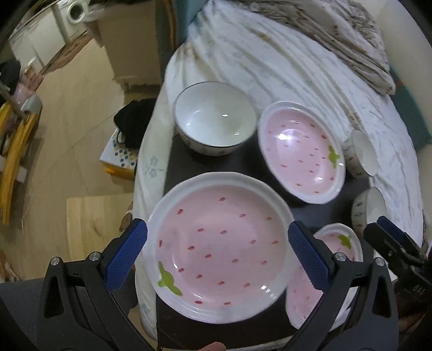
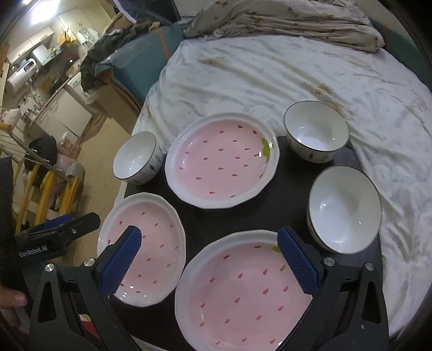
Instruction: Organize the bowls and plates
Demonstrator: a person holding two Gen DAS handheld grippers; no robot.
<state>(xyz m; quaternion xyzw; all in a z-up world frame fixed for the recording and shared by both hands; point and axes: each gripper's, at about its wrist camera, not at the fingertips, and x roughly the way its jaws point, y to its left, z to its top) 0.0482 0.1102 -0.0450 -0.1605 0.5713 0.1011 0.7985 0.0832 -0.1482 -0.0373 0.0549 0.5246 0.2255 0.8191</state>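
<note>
Three pink strawberry plates and three white bowls sit on a black board (image 2: 229, 216) on a bed. In the right wrist view the far plate (image 2: 221, 162) is at centre, the left plate (image 2: 151, 243) and the near plate (image 2: 243, 294) are in front. Bowls stand at the left (image 2: 136, 159), back right (image 2: 316, 132) and right (image 2: 344, 209). My left gripper (image 1: 217, 256) is open, hovering over the left plate (image 1: 218, 243), and also shows in the right wrist view (image 2: 89, 220). My right gripper (image 2: 209, 259) is open above the near plate and also shows in the left wrist view (image 1: 383, 229).
The board lies on a rumpled white bedsheet (image 2: 297, 75) with a quilt (image 2: 283, 19) at the back. The bed edge drops to a tan floor (image 1: 81, 108) on the left, with a box (image 1: 120, 159), a black bag (image 1: 132, 121) and a yellow rack (image 1: 16, 151).
</note>
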